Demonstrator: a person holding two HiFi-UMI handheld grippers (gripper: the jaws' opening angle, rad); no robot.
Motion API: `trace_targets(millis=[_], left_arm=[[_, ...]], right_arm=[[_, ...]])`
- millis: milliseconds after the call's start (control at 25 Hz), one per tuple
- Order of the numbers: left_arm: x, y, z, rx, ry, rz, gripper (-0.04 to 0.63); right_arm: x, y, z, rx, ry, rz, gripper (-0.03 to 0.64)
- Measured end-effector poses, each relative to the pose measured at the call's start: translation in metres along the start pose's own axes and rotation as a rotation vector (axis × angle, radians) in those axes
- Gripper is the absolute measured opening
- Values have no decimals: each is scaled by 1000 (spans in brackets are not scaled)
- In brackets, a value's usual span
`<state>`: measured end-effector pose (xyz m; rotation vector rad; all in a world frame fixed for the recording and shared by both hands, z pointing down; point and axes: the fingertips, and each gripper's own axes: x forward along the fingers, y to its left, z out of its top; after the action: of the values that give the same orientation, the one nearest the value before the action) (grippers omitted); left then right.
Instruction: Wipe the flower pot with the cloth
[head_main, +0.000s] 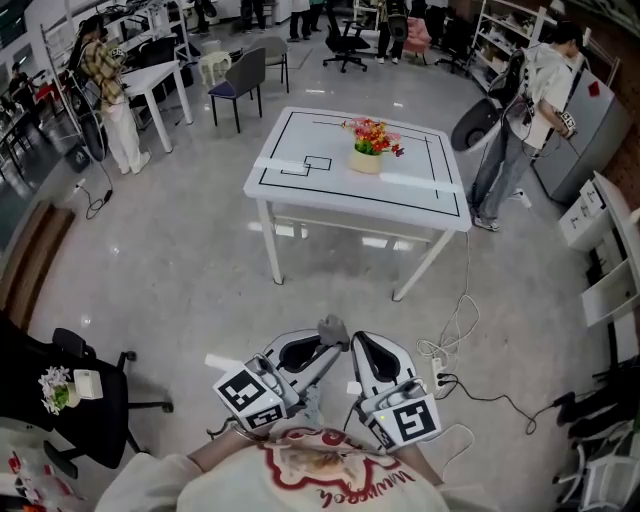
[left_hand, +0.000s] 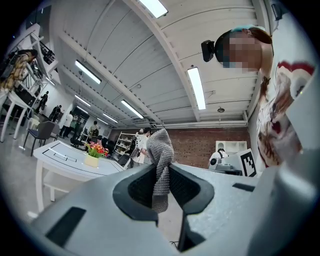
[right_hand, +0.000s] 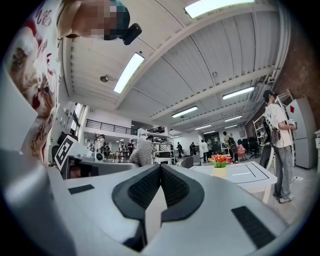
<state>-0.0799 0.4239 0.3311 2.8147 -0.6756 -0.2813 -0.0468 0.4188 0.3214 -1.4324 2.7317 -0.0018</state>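
A small cream flower pot (head_main: 366, 160) with red and yellow flowers stands on the white table (head_main: 300, 185) far ahead; it also shows small in the left gripper view (left_hand: 92, 159) and the right gripper view (right_hand: 219, 171). My left gripper (head_main: 334, 335) is shut on a grey knitted cloth (left_hand: 161, 160), which sticks up between its jaws; the cloth (head_main: 331, 328) pokes out at the tips in the head view. My right gripper (head_main: 357, 340) is shut with nothing in it, close beside the left one. Both are held near my chest, well short of the table.
Black lines mark the table top. A person (head_main: 520, 120) stands at the table's right by a grey cabinet; another (head_main: 108, 95) stands at the far left near desks and a chair (head_main: 238, 85). Cables (head_main: 470, 385) lie on the floor. A black chair (head_main: 70, 395) stands at my left.
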Motion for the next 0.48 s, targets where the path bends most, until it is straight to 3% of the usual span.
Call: trace_targets(millis=[480], left_arm=[[35, 45, 7, 0, -15, -41, 61]], right_arm=[[36, -35, -6, -32, 17, -34, 0]])
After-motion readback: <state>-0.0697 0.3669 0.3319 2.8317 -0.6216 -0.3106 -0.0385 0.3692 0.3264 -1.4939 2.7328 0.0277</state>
